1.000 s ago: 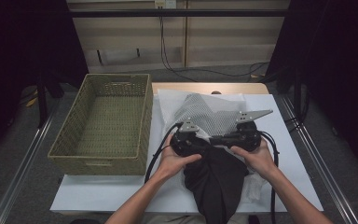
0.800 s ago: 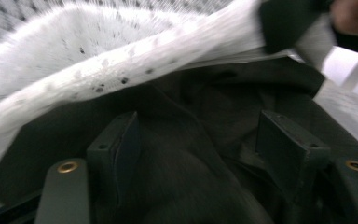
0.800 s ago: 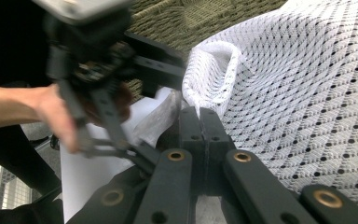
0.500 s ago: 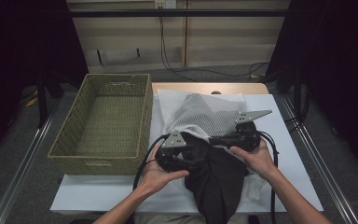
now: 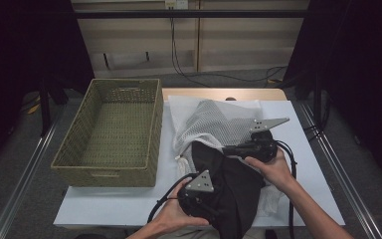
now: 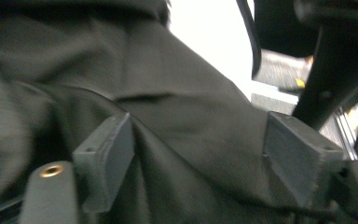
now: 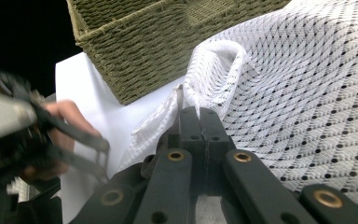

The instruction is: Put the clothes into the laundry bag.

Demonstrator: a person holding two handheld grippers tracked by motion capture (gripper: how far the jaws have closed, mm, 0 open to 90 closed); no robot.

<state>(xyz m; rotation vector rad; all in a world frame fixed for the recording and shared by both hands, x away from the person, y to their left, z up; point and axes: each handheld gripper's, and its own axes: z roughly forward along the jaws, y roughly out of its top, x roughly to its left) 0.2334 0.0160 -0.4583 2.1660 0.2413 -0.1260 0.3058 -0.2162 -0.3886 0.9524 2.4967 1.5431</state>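
Black fabric of a dark garment is spread over the near edge of the white table, right of the wicker basket, its upper part tucked into the mouth of a white mesh laundry bag. The left gripper is held low on the garment; its jaws have just been opening and are seen well apart, cloth lying between them unpinched. The right gripper is clamped tight on the bag's white hem, beside the basket.

Pale panelled wall with dangling cables, grey floor, dark surroundings.
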